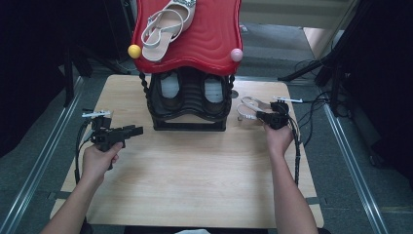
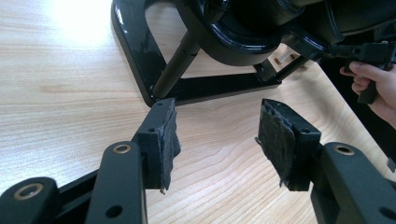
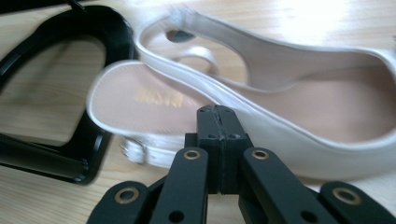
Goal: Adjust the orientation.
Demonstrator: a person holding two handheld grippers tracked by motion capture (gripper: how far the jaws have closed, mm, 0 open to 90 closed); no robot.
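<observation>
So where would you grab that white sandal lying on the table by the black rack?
Probably by the thin side strap or rim of the white sandal. It lies flat, sole down, so its wall stands up like an edge that two jaws can pinch. Coming from above on its outer side keeps clear of the black rack. The right gripper, jaws together, would open first.

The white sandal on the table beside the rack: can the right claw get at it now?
Probably yes. The right claw is right at the white sandal, with nothing between them, but its jaws are shut, so it would likely need to open before gripping.
</observation>
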